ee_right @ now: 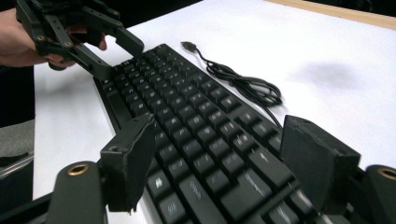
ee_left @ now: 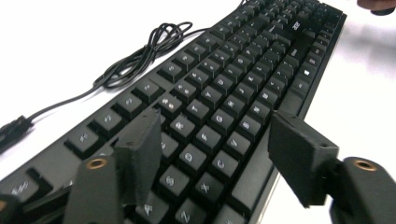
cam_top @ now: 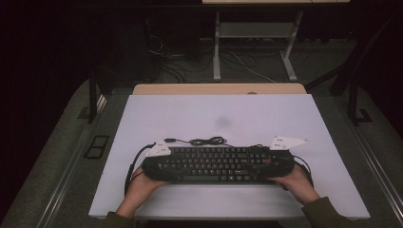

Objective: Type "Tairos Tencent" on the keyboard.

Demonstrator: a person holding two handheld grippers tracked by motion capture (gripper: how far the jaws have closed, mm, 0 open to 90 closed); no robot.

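Keyboard set flat on the bench, both hand-held grippers open at its ends.

Nearest, the left hand-held gripper [cam_top: 154, 164] and right hand-held gripper [cam_top: 280, 161] each stand at one short end of the black keyboard [cam_top: 216, 164], jaws spread apart with the keyboard's ends between them, pads not pressing; judged a release after placing it square to the near edge. The keyboard rests flat on the white bench [cam_top: 218, 114], toward its near side. Just beyond, its loosely coiled cable [cam_top: 206, 140] lies at the far edge, unplugged.
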